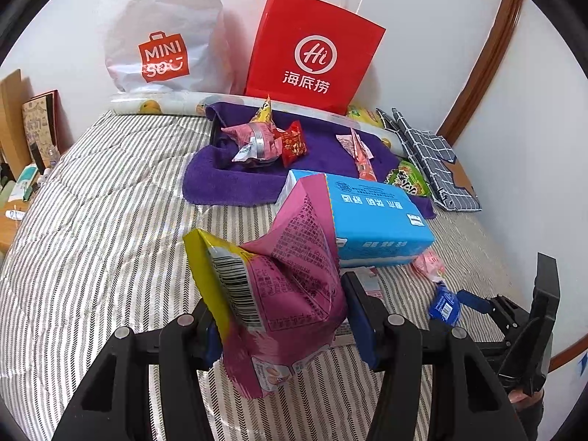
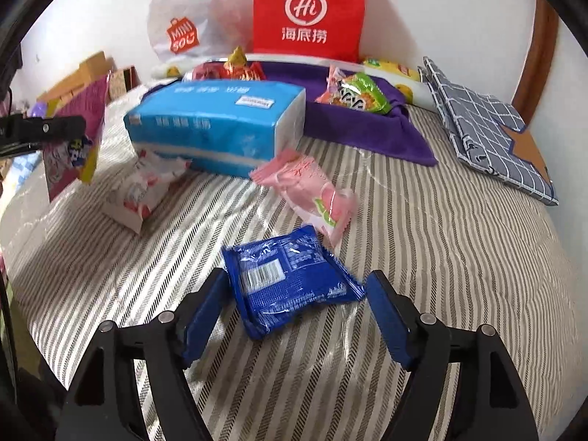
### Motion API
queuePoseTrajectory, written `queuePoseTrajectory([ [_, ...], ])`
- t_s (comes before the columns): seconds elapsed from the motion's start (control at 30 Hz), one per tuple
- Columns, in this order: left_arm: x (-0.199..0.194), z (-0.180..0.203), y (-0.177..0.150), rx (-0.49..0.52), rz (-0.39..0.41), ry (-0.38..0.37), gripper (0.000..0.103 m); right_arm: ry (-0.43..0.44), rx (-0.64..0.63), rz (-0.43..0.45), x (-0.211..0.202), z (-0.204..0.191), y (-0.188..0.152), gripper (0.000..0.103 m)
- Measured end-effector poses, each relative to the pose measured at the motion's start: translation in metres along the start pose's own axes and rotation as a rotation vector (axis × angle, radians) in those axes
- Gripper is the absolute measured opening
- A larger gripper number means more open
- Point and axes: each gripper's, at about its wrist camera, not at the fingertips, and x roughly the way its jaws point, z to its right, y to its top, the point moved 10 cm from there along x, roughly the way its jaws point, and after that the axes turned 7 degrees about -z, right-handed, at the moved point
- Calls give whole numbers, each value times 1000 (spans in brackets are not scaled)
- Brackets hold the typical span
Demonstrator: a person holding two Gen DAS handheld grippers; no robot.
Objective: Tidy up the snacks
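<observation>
1. The bed, under a striped cover, carries everything.
2. A purple towel lies near the wall with several snacks on it, before a red paper bag.
3. A blue tissue pack rests just beside the towel.
4. The left claw is clamped on a pink-and-yellow snack bag, held off the bed.
5. The right claw stands wide open, its pads apart from the blue snack packet lying on the bed between them.
</observation>
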Motion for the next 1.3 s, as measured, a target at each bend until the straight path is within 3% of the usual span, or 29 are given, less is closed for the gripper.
queuePoseTrajectory([
  [0.17, -3, 0, 0, -4, 0, 1, 54, 19, -7, -18, 5, -1, 6, 76],
  [0.4, -16, -4, -3, -14, 19, 4, 54, 33, 9, -34, -2, -7, 1, 47],
  [0.73, -29, 1, 0, 1, 40, -9, 54, 49, 101, 25, -30, -8, 3, 45],
  [1.3, -15, 33, 43, 69, 53, -61, 54, 16, 187, 193, -79, 10, 79, 45],
])
